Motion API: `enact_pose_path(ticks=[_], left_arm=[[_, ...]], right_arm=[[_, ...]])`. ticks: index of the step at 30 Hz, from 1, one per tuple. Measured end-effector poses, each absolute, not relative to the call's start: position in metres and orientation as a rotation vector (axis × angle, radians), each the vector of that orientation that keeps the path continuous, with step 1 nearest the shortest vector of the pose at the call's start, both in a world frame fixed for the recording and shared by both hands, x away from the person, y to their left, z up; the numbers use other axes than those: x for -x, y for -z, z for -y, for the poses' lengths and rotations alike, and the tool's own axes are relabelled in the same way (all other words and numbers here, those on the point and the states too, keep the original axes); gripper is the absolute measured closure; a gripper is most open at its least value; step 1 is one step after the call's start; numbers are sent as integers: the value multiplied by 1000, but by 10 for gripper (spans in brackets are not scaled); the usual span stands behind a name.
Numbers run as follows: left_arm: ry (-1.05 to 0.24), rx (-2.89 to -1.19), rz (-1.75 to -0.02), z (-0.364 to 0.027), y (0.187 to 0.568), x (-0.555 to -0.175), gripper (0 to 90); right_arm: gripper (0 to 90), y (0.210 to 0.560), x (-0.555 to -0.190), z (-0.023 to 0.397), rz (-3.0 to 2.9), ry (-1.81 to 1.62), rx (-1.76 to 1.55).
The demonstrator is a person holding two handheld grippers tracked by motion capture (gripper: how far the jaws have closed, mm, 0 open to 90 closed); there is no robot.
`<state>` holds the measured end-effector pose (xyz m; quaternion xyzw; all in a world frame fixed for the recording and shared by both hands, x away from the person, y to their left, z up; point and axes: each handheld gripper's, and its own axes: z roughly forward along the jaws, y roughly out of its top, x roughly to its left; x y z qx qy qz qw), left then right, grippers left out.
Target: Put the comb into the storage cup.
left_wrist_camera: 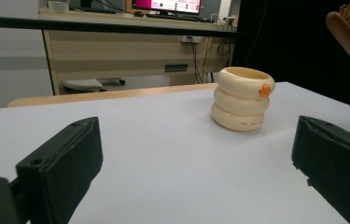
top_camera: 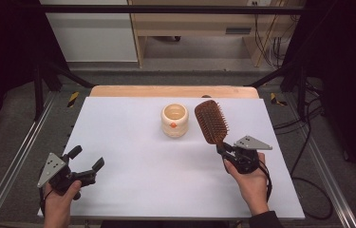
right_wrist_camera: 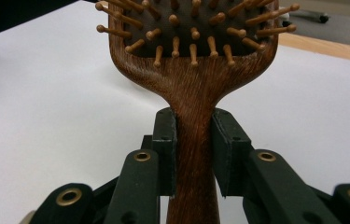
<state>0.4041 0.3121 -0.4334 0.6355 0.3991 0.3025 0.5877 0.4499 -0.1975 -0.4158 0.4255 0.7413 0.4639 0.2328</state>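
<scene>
**Two grippers, one brush aloft, one cup in the middle**

Largest first: white table (top_camera: pixel 133 190), flat and matte, bare across most of its face. Good friction likely, nothing to snag on.

Wooden paddle hairbrush (top_camera: pixel 211 121) next. Lifted clear of the table, handle clamped in right gripper (top_camera: pixel 227 153), head pointing away from the person and up, bristle face toward the high camera. Right gripper view: both black jaws pressed flat on the handle neck just under the flare of the head, wood grain running straight between them. Judged stiff, light to middling in weight, top-heavy when held this low on the handle. Polished wood probably a bit slippery, so liable to pivot in the jaws under a sideways knock. Neck looks the sound place to hold: narrow, parallel-sided, no pins. Wooden pins on a dark cushion likely the delicate part; best kept off hard edges.

Left gripper (top_camera: pixel 84 164) near the table's left front corner, jaws spread wide, nothing between them, pointing toward the middle.

Smallest: cream ringed cup (top_camera: pixel 174 120), three stacked bulges, open top, small orange mark on its side. Upright mid-table, just left of the brush head in the high view, apart from it. Probably rigid, light, easily tipped by a passing brush. Only obstacle on the table; lies between the two grippers' reach.
</scene>
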Motion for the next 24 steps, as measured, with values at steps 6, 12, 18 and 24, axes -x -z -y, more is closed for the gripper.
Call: enact_pose_path(ticks=[6, 12, 18, 24], left_arm=[[-674, -1505, -897, -294, 432, -401, 22], [-645, -1508, -871, -276, 428, -396, 26], [-595, -1497, -826, -259, 416, -393, 28], [-537, -1486, -805, -241, 405, -396, 31]], right_arm=[[731, 412, -446, 184, -2026, -1317, -1124], [731, 409, -445, 174, -2034, -1349, -1069], [731, 407, -443, 167, -2033, -1374, -1034], [731, 407, -444, 159, -2036, -1387, -1009]])
